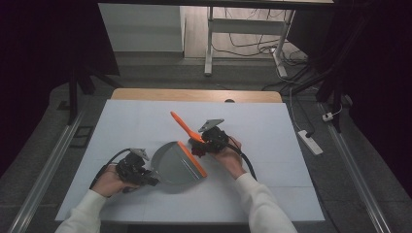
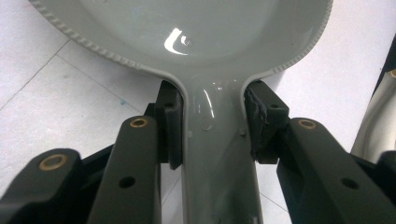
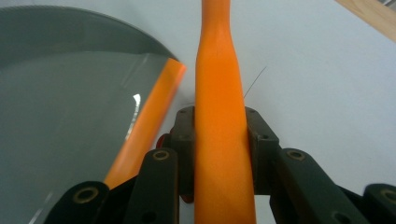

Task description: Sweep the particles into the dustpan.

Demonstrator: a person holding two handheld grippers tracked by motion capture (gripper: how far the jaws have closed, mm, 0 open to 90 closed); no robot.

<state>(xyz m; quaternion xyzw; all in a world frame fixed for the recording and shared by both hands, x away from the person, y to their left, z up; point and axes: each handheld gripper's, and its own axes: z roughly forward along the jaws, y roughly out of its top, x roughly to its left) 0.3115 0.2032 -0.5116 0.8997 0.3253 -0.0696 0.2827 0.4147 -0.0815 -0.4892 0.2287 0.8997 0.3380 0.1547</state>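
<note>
A grey dustpan (image 1: 174, 165) with an orange lip (image 1: 192, 159) lies on the white table top (image 1: 262, 126), lip turned to the right. My left gripper (image 1: 151, 177) is shut on its handle; in the left gripper view the two pads (image 2: 170, 126) squeeze the grey handle (image 2: 215, 154) just below the pan's bowl (image 2: 187, 28). My right gripper (image 1: 205, 142) is shut on an orange brush handle (image 1: 182, 125) that points up and left. In the right gripper view that handle (image 3: 219, 116) runs between the jaws, with the dustpan (image 3: 65, 121) and its orange lip (image 3: 149, 116) close on the left. Something small and red (image 1: 197, 151) sits by the lip.
A wooden strip (image 1: 194, 94) borders the table's far edge. A white power strip (image 1: 311, 142) lies on the floor to the right, metal rails (image 1: 48, 170) run on the left, and a white desk frame (image 1: 209, 48) with cables stands behind.
</note>
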